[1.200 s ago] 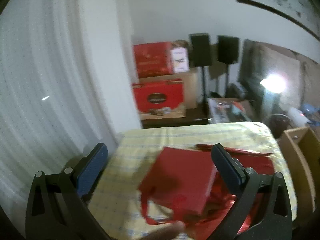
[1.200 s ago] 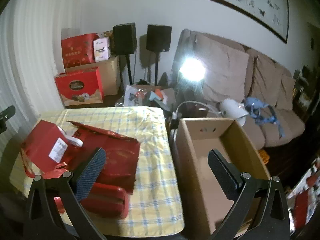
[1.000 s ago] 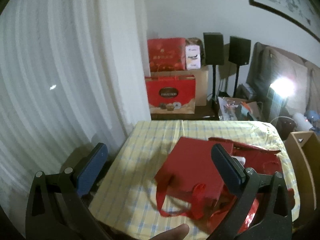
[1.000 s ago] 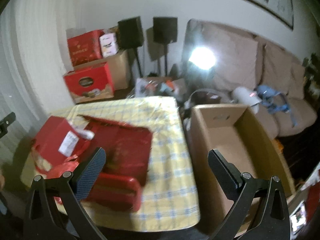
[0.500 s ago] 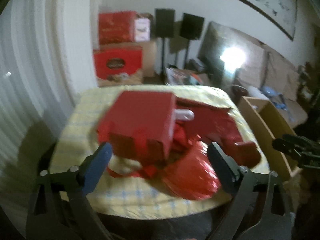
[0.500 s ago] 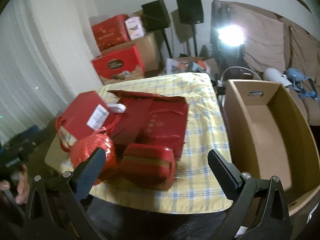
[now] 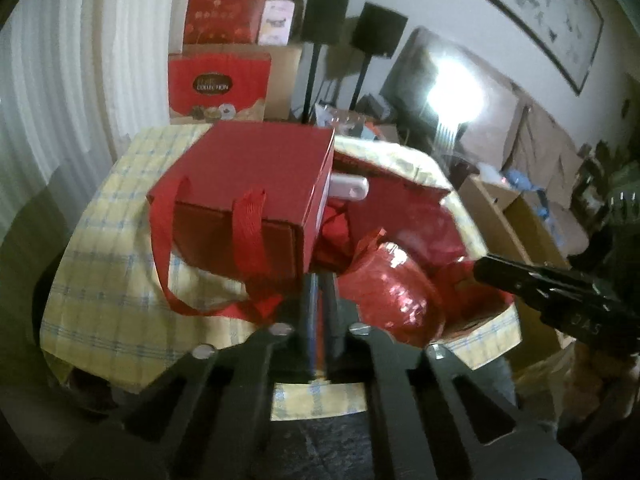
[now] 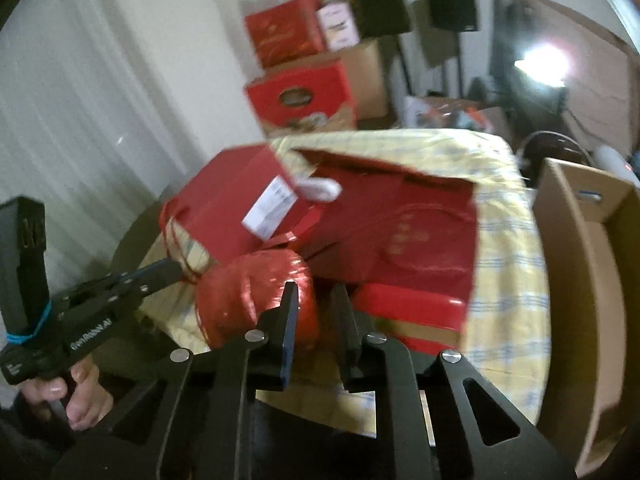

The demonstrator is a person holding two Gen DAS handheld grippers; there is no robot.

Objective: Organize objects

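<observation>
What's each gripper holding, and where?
Left gripper apparently pinches the ribbon handle of the red box. Right gripper, jaws just closing, straddles the edge of the foil ball; grip unclear.

Living room, sofa, speakers, framed painting

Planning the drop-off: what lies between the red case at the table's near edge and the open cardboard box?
Only a strip of yellow checked tablecloth separates the red case and cardboard box, seen in the right wrist view.
</observation>
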